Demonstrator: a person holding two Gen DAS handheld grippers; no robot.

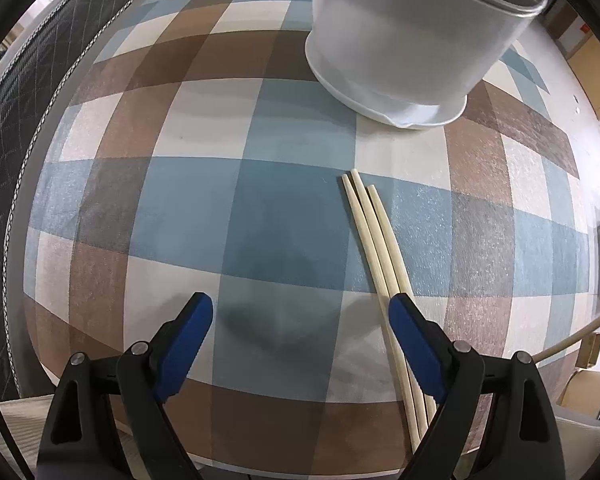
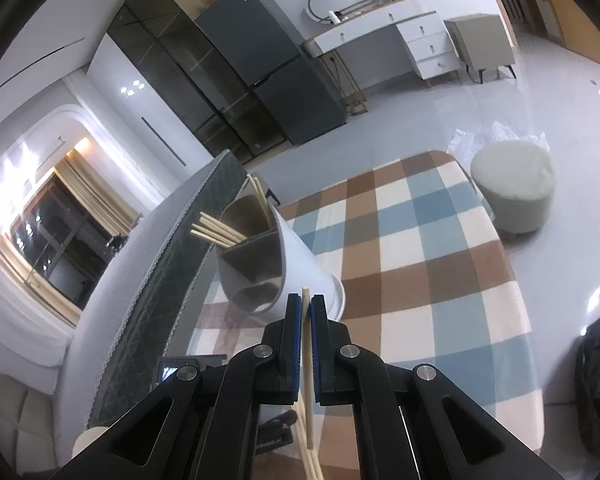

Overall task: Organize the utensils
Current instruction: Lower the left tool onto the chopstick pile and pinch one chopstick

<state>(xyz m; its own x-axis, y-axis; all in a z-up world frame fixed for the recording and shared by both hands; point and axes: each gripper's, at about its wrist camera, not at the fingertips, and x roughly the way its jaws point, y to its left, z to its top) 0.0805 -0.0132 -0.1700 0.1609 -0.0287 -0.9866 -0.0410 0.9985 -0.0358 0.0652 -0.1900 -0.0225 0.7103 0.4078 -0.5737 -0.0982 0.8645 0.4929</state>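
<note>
- Your left gripper points straight down over the checked tablecloth, its blue-padded jaws spread wide with nothing between them
- In the left wrist view only bare cloth and the gripper's own shadow lie under the gap between those jaws
- Just right of that gap, three loose chopsticks lie side by side on the cloth, touching along their length, their tips pointing to the far side toward the holder; their near part runs beneath the right-hand finger of your left gripper
- Farther off and to the right stands the white utensil holder, upright in its shallow drip base, well apart from the chopstick tips
- In the right wrist view the same holder shows an inside split into compartments; a bundle of chopsticks sticks out of the far-left compartment and two more lean at the far rim
- Your right gripper is clamped tight on a single chopstick; the stick runs along the narrow slot between the pads, its tip just past the fingertips and near the holder's base
- To the far right, beyond the table edge, a round pale stool stands on the floor
</note>
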